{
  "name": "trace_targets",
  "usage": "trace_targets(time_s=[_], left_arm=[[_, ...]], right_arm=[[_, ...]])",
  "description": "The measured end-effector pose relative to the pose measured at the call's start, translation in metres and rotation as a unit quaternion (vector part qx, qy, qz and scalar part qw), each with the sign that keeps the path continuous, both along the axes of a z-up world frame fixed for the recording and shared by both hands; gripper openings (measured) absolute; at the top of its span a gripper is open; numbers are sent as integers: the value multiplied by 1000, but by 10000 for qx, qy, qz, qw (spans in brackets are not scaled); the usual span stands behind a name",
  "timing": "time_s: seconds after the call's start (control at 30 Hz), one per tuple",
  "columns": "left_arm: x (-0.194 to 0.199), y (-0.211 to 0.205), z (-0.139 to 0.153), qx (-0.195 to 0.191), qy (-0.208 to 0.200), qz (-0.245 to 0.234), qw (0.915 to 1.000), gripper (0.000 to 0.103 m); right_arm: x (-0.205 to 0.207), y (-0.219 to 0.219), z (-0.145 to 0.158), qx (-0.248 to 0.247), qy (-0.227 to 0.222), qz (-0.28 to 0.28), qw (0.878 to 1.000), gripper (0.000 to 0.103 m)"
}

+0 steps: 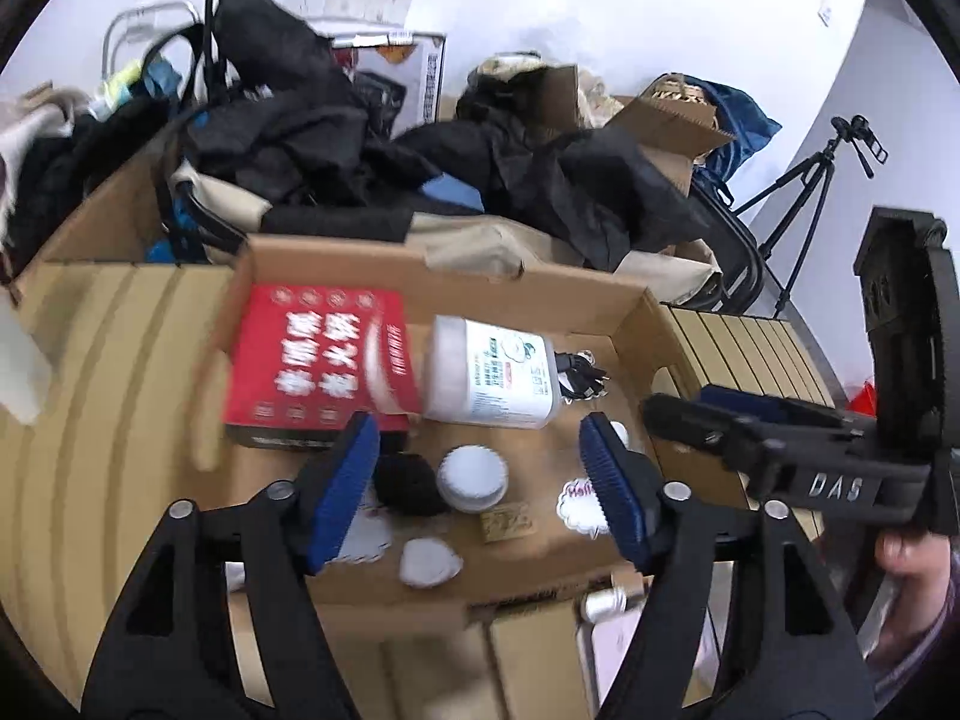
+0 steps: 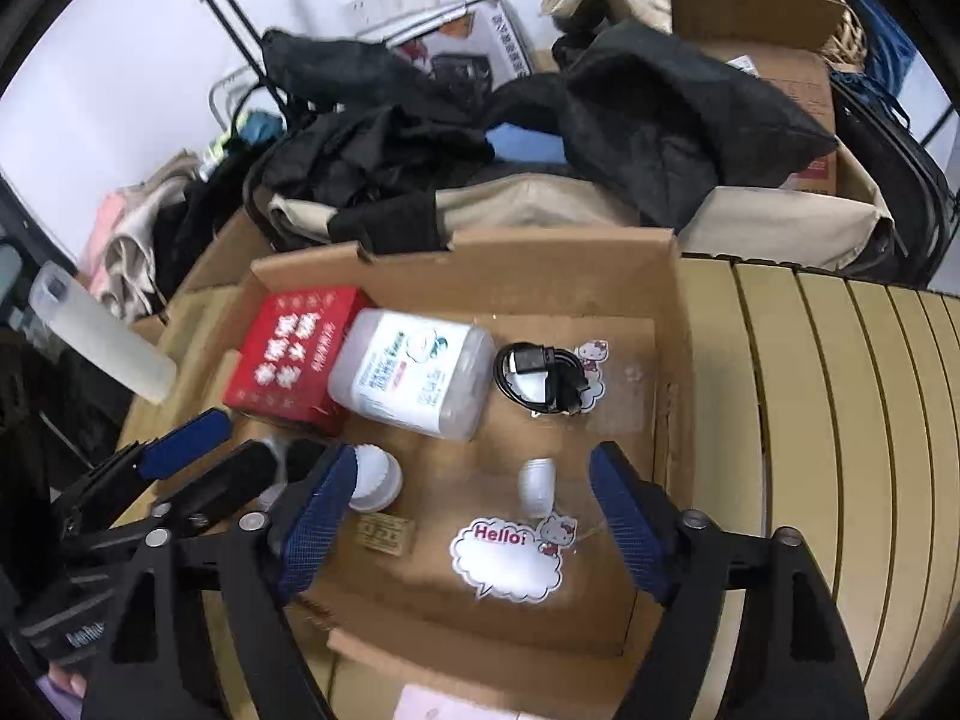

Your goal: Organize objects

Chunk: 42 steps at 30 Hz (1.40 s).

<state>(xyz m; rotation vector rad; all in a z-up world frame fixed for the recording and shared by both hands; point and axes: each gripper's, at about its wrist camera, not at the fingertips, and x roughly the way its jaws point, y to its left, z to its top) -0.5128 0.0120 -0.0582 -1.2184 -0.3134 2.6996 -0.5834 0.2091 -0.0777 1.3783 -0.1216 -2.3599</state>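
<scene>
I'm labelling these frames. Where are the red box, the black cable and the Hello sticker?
red box (image 2: 288, 354), right wrist view, on its printed top face
black cable (image 2: 540, 378), right wrist view, on the coiled bundle
Hello sticker (image 2: 510, 564), right wrist view, on its white bubble

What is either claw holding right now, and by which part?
Nothing. The left claw and right claw both stand open above the shallow brown cardboard tray, with no item pressed between their blue pads.

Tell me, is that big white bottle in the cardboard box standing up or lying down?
Lying down. The white bottle rests on its side on the cardboard box floor, label facing up, beside the red box.
</scene>
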Motion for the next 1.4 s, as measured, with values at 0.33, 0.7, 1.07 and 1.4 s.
trace_targets(time_s=[0.33, 0.7, 1.07, 1.4], left_arm=[[105, -28, 92, -1405, 76, 372, 9894, 102], [236, -23, 143, -1344, 439, 530, 9885, 103], [365, 14, 84, -1077, 60, -166, 9940, 103], [327, 38, 39, -910, 308, -552, 9938, 103]], right_arm=[[83, 50, 86, 692, 467, -139, 9964, 83], [243, 77, 139, 1041, 1213, 191, 9870, 83], [417, 74, 78, 314, 1220, 315, 9915, 83], [390, 89, 36, 329, 1051, -416, 9930, 83]])
